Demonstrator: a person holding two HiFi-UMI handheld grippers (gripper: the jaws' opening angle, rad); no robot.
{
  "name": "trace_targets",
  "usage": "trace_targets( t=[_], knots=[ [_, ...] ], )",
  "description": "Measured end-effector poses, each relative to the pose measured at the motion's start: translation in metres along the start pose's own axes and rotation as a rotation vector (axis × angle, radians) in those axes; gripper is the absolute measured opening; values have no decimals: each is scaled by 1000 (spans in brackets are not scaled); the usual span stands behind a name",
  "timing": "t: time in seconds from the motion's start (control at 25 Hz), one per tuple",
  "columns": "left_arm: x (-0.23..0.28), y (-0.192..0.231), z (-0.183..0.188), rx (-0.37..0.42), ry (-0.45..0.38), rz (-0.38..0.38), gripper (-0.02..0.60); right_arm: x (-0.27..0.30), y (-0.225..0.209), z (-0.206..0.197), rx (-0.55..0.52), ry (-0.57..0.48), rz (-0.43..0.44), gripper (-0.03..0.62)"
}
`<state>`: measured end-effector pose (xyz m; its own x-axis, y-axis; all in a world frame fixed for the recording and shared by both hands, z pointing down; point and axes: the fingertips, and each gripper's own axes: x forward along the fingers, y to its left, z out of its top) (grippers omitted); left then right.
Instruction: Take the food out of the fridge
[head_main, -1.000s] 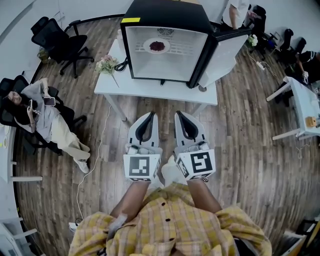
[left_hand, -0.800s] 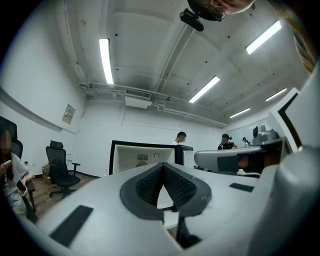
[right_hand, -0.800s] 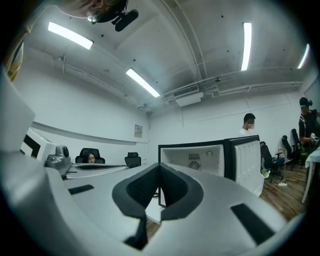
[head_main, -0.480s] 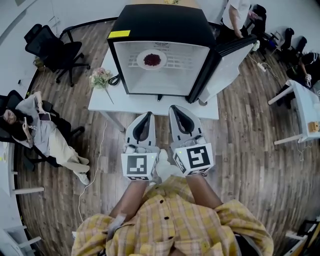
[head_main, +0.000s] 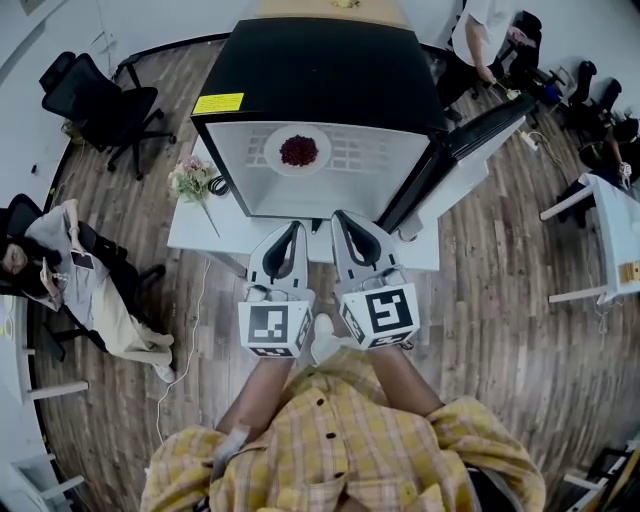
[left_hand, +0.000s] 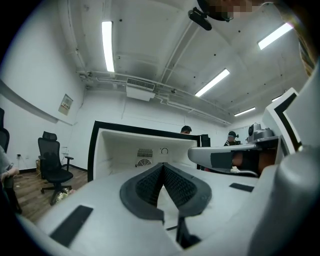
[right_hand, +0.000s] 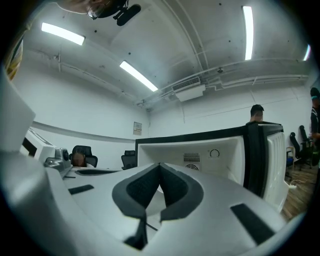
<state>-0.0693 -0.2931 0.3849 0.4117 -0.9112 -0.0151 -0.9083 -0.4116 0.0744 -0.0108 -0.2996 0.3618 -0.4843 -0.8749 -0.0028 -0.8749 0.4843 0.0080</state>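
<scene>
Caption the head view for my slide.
Left tool and right tool, both shut, face the open fridge holding a plate of food.

text: none legible | yellow label (head_main: 218, 103) on fridge (head_main: 330, 60): unreadable | wall sign (left_hand: 65, 104): unreadable

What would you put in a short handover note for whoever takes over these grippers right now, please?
Left hand-held gripper: shut, empty.
Right hand-held gripper: shut, empty.
Both point level at the fridge on the table.
Fridge door is open; the plate of food sits on the shelf inside.
Done: door open.
To do: open a gripper, grasp the plate, bring it out.
</scene>
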Motion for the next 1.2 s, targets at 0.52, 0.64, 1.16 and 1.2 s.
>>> trace_targets(
  t=[0.52, 0.64, 1.16, 1.2],
  knots=[
    [65, 32, -42, -173, 116, -2, 9, 45, -25, -27, 10, 43, 46, 6],
    [78, 42, -53, -288, 136, 4, 87, 51, -28, -31, -9, 49, 55, 8],
    [107, 80, -92, -1025, 72, 30, 129, 77, -48, -50, 22, 82, 67, 6],
    [108, 82, -93, -1076, 55, 21, 129, 78, -49, -51, 23, 83, 67, 6]
  ],
)
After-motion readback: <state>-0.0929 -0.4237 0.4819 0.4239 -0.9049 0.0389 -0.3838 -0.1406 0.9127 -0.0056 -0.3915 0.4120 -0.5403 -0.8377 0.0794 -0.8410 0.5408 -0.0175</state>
